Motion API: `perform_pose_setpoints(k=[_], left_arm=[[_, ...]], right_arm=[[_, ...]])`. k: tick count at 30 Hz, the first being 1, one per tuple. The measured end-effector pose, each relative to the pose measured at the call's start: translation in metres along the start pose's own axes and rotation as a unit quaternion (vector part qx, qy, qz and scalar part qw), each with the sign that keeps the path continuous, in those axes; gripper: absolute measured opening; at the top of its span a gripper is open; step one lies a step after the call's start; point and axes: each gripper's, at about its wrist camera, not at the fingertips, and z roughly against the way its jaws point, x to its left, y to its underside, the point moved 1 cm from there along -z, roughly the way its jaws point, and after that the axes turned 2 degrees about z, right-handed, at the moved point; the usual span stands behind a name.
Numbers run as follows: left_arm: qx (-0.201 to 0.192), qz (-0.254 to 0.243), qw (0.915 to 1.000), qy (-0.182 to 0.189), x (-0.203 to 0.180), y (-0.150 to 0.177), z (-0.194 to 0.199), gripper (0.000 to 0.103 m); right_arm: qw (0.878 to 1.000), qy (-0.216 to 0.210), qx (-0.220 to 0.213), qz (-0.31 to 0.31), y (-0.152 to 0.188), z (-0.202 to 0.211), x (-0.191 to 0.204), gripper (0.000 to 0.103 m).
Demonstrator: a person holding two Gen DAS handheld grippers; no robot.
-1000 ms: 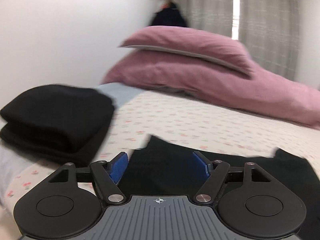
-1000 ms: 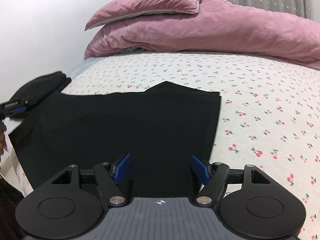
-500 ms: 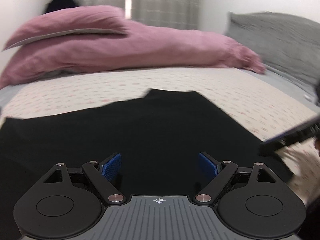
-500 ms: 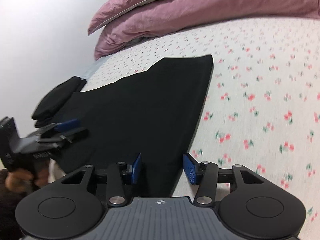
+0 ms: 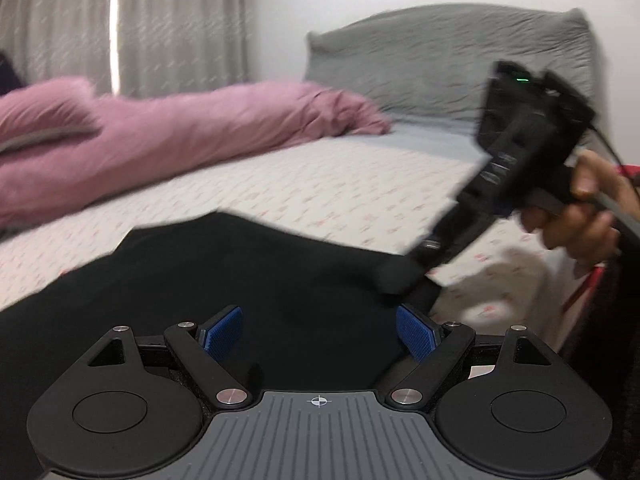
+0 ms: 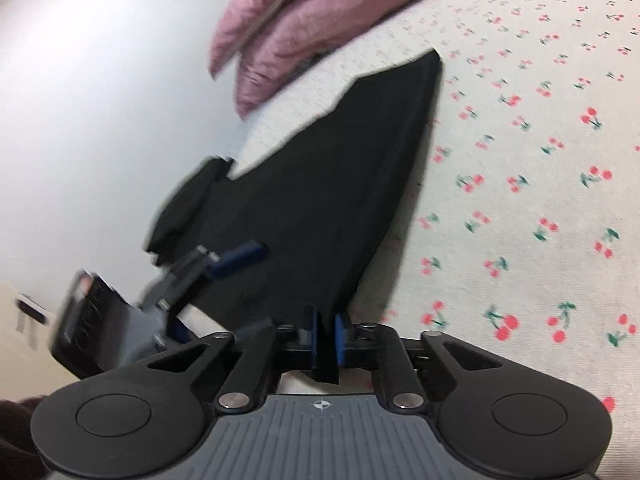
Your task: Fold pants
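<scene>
I have the right gripper (image 6: 325,334) pinched on the near corner of the pants (image 6: 332,200), its blue pads pressed together with a tab of black cloth poking out behind them. I hold it there because a corner gives me control of the whole edge when I lift it over. The pants lie flat on the bed (image 6: 520,184), on the cherry-print sheet, stretching away from that corner toward the pink pillows (image 6: 288,36). A smaller bundle of dark clothes (image 6: 184,208) sits at their far left end, touching or just beside them; I cannot tell which.

My left gripper (image 5: 320,334) is spread wide and holds nothing. It hovers low over the near part of the pants (image 5: 248,280), with dark cloth showing between its pads, so I judge it is lined up to take the matching corner on its side. From the left wrist camera I can see the right gripper (image 5: 404,284) angling down onto the cloth's right edge, with the hand (image 5: 584,216) behind it.

The pictures are blurred, so fine creases are hard to read. I would say the fold is just starting: one corner is secured, and the other is not yet gripped.
</scene>
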Motion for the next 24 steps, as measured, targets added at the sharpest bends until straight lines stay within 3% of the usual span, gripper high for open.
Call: perform_pose_setpoints(k=[6,9,11,15,18,20,22,24], left_arm=[[-0.003,-0.034,0.9992,0.022,-0.023,-0.001,-0.009,0.084],[-0.001,-0.054,0.9985,-0.006,-0.035,0.002,-0.018,0.083],[0.004,-0.062,0.9974,-0.038,-0.039,0.002,-0.025,0.073],[0.034,-0.067,0.9928,-0.093,-0.042,0.004,-0.039,0.037],[0.049,-0.048,0.9911,-0.114,-0.037,0.005,-0.044,0.034],[0.050,-0.040,0.9906,-0.121,-0.036,0.004,-0.044,0.030],[0.051,-0.031,0.9905,-0.124,-0.035,0.004,-0.044,0.026],[0.053,-0.026,0.9908,-0.122,-0.035,0.004,-0.041,0.017]], right_arm=[[0.999,-0.031,-0.015,-0.001,-0.010,0.000,0.015,0.011],[0.999,-0.045,-0.020,-0.005,-0.017,-0.001,0.018,0.011],[0.999,-0.047,-0.022,-0.002,-0.019,-0.001,0.020,0.011],[0.998,-0.062,-0.018,-0.008,-0.022,0.005,0.014,0.019],[0.997,-0.064,-0.019,-0.024,-0.024,0.006,0.005,0.031],[0.998,-0.042,-0.023,-0.032,-0.027,0.006,-0.002,0.054],[0.999,-0.013,-0.021,-0.035,-0.031,0.003,-0.011,0.055],[0.999,0.007,-0.016,-0.043,-0.037,-0.003,-0.020,0.055]])
